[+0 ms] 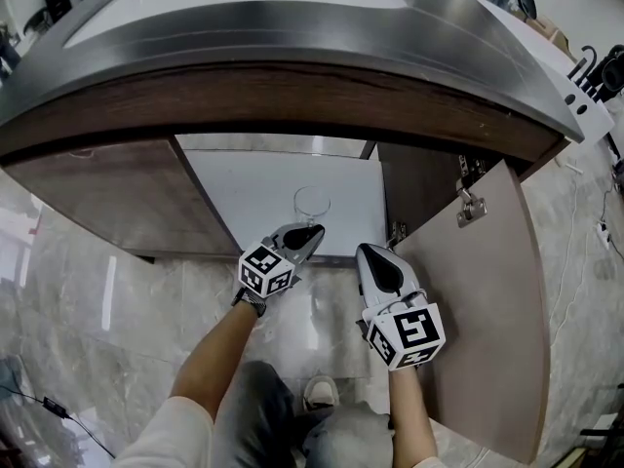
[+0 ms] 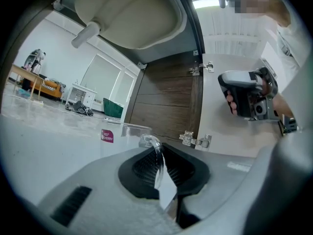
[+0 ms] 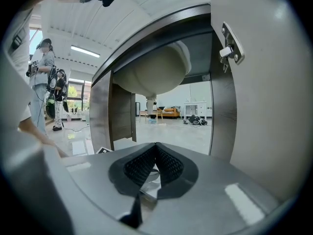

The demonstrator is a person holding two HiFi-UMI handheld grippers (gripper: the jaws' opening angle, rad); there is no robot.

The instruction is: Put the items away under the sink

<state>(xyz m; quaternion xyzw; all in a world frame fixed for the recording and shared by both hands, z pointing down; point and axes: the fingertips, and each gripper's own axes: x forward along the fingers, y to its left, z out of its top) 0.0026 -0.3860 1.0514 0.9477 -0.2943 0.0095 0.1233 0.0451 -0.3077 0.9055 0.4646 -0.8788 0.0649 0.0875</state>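
Note:
A clear drinking glass (image 1: 312, 203) stands over the white cabinet floor (image 1: 263, 188) under the sink, just inside the opening. My left gripper (image 1: 308, 233) is shut on the glass's near rim. In the left gripper view the rim (image 2: 156, 153) runs between the black pads, and a red sticker (image 2: 107, 135) shows on the glass wall. My right gripper (image 1: 376, 254) hovers beside it to the right, outside the cabinet, and is shut with nothing held. Its pads (image 3: 168, 164) meet at the tip in the right gripper view. The left gripper view also catches the right gripper (image 2: 247, 94).
The curved dark counter and sink (image 1: 292, 27) overhang the cabinet. The right door (image 1: 487, 310) swings wide open, with hinges (image 1: 470, 205) on it. The left door (image 1: 117, 193) is open too. The sink bowl's underside (image 3: 156, 72) hangs above the opening. A person (image 3: 43, 82) stands far behind.

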